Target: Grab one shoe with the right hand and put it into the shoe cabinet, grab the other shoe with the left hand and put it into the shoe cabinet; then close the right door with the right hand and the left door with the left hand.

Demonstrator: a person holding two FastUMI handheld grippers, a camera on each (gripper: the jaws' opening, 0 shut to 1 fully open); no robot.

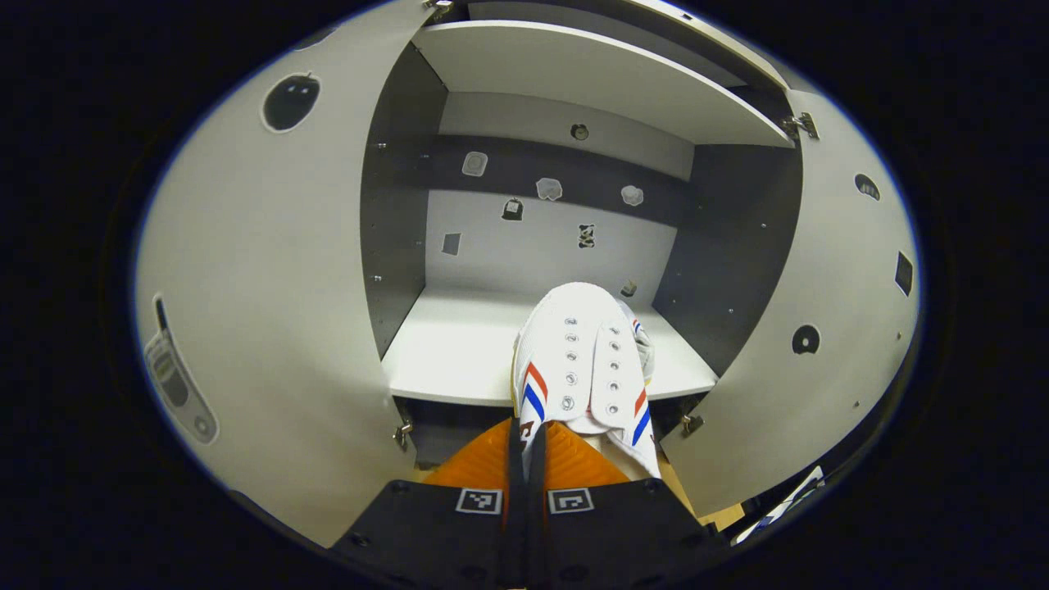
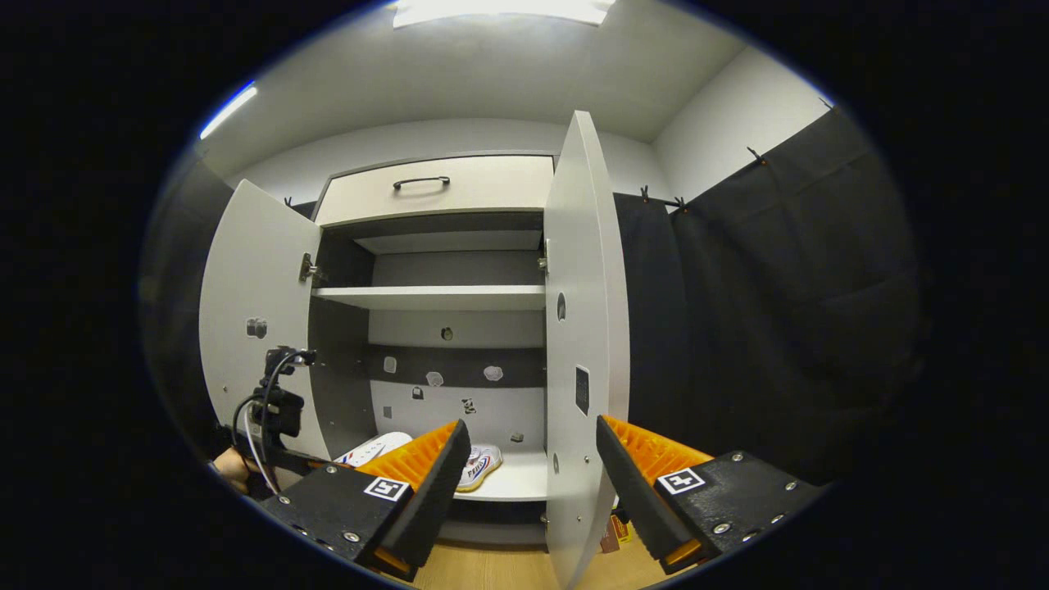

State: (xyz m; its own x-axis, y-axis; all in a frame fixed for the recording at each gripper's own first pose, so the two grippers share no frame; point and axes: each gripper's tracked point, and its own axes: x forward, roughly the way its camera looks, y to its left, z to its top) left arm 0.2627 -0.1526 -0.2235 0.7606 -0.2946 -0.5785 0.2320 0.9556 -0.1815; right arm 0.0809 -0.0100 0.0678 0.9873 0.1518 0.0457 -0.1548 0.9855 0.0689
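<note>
Pointing toe-first into the shoe cabinet (image 1: 565, 246), the white shoe (image 1: 582, 360) in my left gripper (image 1: 529, 459) runs lengthwise straight ahead of my fingers, its front over the lower shelf (image 1: 459, 352) and its heel end pinched between my closed-in jaws. My right gripper (image 2: 533, 475) hangs with jaws spread wide and empty, the right door (image 2: 582, 344) edge-on between them, farther off. Behind my right gripper's fingers, another shoe (image 2: 479, 467) lies on that shelf, with the left door (image 2: 254, 328) swung open.

My claw (image 1: 525, 459) pinching a white cloth-like shoe (image 1: 583, 360) with metal eyelets, matt smooth cabinet shelf (image 1: 459, 352), wood-look floor (image 2: 492, 569)
</note>
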